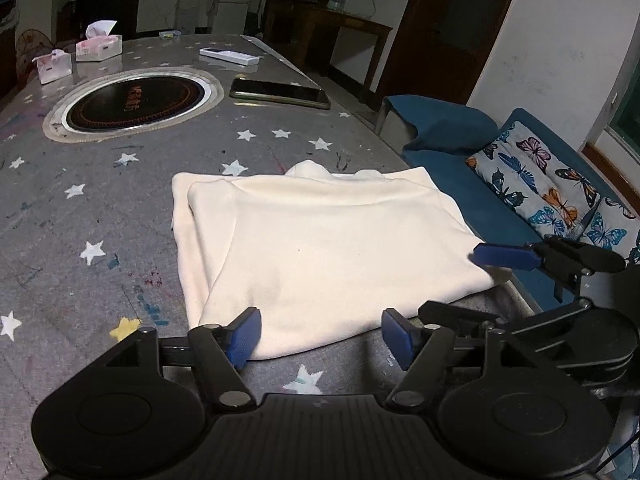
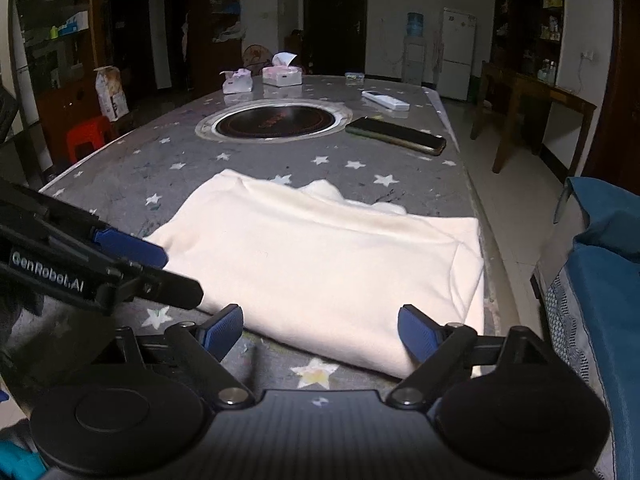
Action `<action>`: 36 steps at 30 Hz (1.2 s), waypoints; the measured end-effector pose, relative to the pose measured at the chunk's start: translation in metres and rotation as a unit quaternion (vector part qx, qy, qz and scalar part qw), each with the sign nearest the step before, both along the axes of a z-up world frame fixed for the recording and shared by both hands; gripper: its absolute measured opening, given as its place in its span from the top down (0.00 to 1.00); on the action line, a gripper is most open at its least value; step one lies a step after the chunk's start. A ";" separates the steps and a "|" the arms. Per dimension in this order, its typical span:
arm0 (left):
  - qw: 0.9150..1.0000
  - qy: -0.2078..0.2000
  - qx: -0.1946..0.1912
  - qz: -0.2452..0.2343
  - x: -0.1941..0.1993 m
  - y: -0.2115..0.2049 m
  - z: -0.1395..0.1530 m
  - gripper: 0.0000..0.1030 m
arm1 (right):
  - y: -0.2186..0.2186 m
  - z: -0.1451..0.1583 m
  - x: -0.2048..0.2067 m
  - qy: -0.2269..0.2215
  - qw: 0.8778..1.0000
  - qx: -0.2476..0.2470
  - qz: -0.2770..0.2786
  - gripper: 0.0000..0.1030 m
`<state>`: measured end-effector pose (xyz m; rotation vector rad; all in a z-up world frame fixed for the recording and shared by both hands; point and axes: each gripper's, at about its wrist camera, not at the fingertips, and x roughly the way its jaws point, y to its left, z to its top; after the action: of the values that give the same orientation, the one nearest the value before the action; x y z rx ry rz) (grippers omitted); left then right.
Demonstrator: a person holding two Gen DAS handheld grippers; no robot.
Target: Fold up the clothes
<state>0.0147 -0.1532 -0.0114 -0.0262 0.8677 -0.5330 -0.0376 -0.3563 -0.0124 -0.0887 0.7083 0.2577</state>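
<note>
A long table covered in a grey cloth printed with white stars fills both views, with a round black induction hob ringed in steel set into its middle. Beyond the hob lie a dark slab-shaped phone, a white remote control and two pink-and-white tissue boxes. A blue sofa with a butterfly-print cushion stands just beside the table's right edge. At the far wall are a white fridge and a water dispenser.

The cream folded garment lies flat on the near end of the table, close to the sofa-side edge. The left gripper has its blue-padded tongs spread apart at the garment's near hem, holding nothing. The right gripper is likewise spread wide at the near hem, empty.

The garment's collar and sleeves are tucked out of sight, so its kind is unclear. The shelves in the dim room are too dark to read.
</note>
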 end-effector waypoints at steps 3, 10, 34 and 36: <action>1.000 -0.007 0.001 0.005 -0.006 0.001 0.002 0.22 | 0.000 0.001 -0.001 -0.002 1.000 0.000 -0.017 0.05; 0.999 -0.034 0.017 0.012 -0.019 0.004 0.009 0.05 | 0.000 -0.005 -0.012 -0.002 0.999 0.015 -0.045 0.00; 0.997 -0.033 0.022 0.063 -0.035 0.023 0.002 0.00 | 0.005 -0.003 -0.024 0.011 0.991 0.006 -0.133 0.00; 0.997 -0.030 0.022 0.064 -0.035 0.024 0.001 0.00 | 0.005 -0.004 -0.025 0.013 0.991 0.010 -0.135 0.00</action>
<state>-0.0202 -0.1296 -0.0101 -0.0255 0.8128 -0.3929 -0.0627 -0.3509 -0.0168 0.0309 0.7349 0.0060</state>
